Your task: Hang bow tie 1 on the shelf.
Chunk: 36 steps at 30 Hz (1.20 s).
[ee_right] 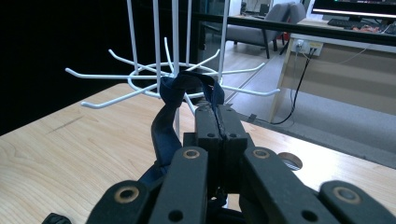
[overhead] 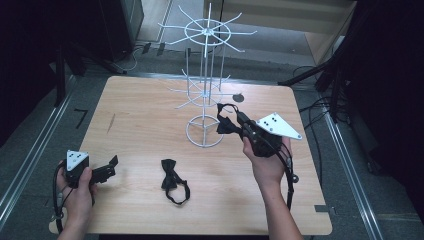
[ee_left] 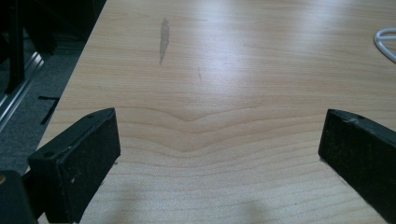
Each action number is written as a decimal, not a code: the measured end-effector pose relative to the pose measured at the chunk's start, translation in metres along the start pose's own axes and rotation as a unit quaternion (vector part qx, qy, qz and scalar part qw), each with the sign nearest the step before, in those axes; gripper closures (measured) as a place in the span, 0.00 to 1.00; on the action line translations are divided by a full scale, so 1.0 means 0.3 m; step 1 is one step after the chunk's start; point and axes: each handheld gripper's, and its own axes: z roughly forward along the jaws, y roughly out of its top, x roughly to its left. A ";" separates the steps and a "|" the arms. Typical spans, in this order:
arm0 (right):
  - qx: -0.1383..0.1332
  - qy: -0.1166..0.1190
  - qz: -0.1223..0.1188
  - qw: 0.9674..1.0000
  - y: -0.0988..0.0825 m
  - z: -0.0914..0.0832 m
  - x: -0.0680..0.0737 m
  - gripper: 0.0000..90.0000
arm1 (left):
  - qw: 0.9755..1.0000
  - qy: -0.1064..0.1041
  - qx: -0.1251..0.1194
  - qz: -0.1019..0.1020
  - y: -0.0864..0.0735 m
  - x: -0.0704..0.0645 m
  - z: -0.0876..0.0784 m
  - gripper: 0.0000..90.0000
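The table [overhead: 140, 150] is standing on grey floor [overhead: 30, 100]. A grey mark [overhead: 111, 122] is running along its left half. A round hole [overhead: 239, 98] is sitting near its far edge. Metal rails [overhead: 30, 155] are lying on the floor along both sides of the table. A black tape strip [overhead: 80, 117] is lying beside the left rail. Behind the table, a chair [ee_right: 261, 28] is standing at a desk [ee_right: 345, 79]. A cable [ee_right: 299, 84] is hanging from a socket [ee_right: 308, 45] on the desk front. A monitor [ee_right: 355, 7] and, possibly, a keyboard [ee_right: 343, 22] are resting on the desk.

high: above, looks fwd/down on table [overhead: 150, 100] | gripper cams: low, close along jaws | shared: tabletop, rack [overhead: 205, 90]
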 end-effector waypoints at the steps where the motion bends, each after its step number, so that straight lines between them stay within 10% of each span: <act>1: 0.002 0.000 0.000 1.000 -0.001 0.011 -0.002 1.00 | 1.000 0.000 0.000 0.000 0.000 0.000 0.000 0.00; 36: 0.040 0.016 0.067 0.997 -0.081 0.164 -0.042 1.00 | 1.000 -0.002 0.000 -0.002 0.000 0.002 0.001 0.00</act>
